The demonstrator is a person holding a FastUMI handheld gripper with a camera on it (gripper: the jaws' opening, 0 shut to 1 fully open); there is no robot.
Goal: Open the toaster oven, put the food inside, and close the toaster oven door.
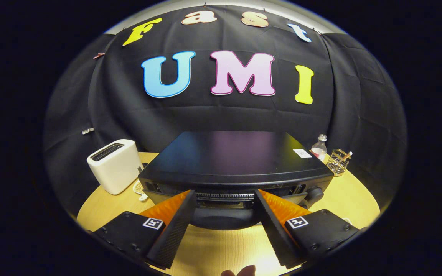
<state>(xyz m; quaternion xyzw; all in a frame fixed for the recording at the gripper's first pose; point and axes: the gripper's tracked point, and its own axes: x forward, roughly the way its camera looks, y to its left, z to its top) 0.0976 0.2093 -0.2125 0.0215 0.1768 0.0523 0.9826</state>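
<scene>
Gripper [225, 197] fingers spread apart, tips just at front of glossy black toaster oven [236, 157]; white slot toaster [114, 165] to its left on round wooden table [213, 249].

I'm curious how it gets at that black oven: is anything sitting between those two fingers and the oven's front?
Nothing visible does. The open gripper points straight at the toaster oven, its fingertips close to the oven's upper front. The white toaster stands off to one side.
</scene>
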